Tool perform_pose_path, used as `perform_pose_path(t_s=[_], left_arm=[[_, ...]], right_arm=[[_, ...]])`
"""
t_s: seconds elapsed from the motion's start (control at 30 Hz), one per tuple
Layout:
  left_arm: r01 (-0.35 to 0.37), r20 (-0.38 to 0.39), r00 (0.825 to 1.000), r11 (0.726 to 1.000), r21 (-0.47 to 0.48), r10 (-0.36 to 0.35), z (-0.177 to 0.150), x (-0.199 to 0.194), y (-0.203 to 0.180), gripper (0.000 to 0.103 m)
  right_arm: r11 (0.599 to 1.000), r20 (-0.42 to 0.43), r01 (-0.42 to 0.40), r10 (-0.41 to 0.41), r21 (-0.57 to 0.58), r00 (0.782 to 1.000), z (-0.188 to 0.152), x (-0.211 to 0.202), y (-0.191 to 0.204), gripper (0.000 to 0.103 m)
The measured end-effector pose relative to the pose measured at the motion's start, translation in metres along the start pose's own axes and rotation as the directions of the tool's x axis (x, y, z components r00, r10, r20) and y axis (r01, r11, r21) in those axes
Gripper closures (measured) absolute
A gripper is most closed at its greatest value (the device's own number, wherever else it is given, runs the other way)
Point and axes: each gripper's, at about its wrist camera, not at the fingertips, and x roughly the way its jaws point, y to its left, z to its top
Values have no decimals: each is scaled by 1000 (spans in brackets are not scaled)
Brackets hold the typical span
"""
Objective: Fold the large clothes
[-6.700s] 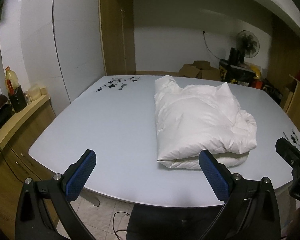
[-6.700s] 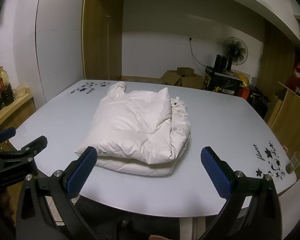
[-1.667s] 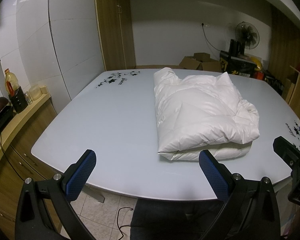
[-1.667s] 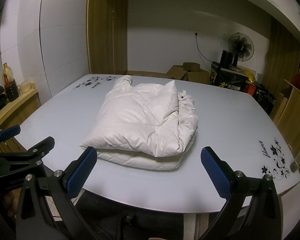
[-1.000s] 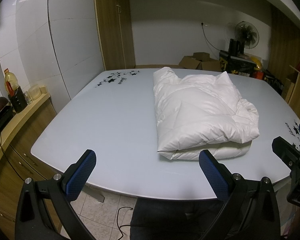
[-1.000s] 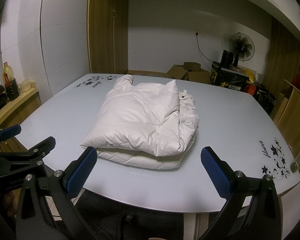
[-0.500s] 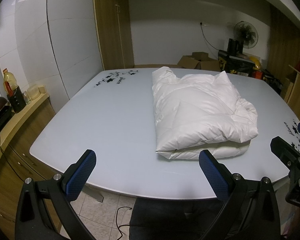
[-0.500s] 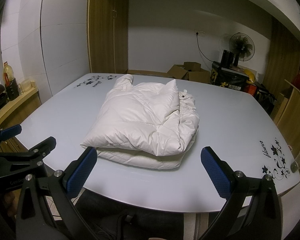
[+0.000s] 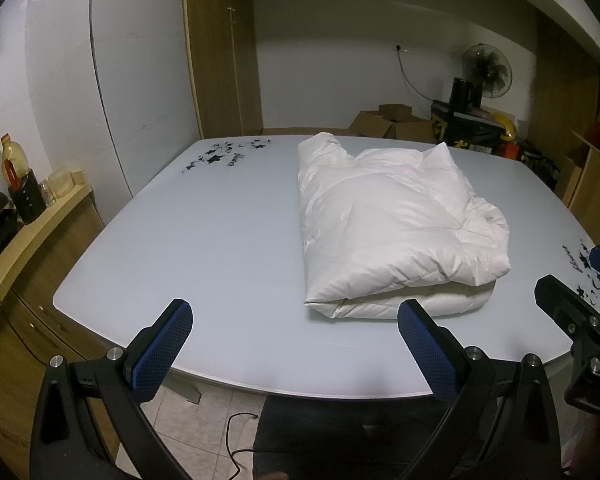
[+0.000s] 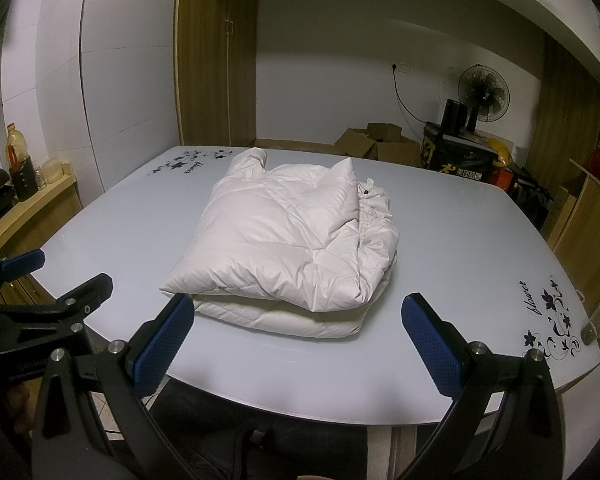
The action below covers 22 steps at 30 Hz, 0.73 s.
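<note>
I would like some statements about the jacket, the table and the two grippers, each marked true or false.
1. The white puffer jacket lies folded on the table. True.
2. The left gripper is shut on the jacket. False: it is open and holds nothing.
3. The right gripper is open. True.
4. The jacket hangs over the table's near edge. False: it lies wholly on the top.
5. A plastic cup stands near the table's right corner. True.
</note>
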Motion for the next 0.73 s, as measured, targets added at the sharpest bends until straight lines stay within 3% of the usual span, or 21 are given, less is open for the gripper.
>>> perform_pose_path(t_s=[0.53,0.73], left_arm=[[5,5,1000,1000,-2,-5,1,0,1,0],[11,74,997,1000,29,-14,0,-12,-5,0]], right_arm=[[1000,-3,-4,4,-4,1000,-1,0,-2,0],[1000,-4,-5,5,-4,1000,-2,-1,-2,0]])
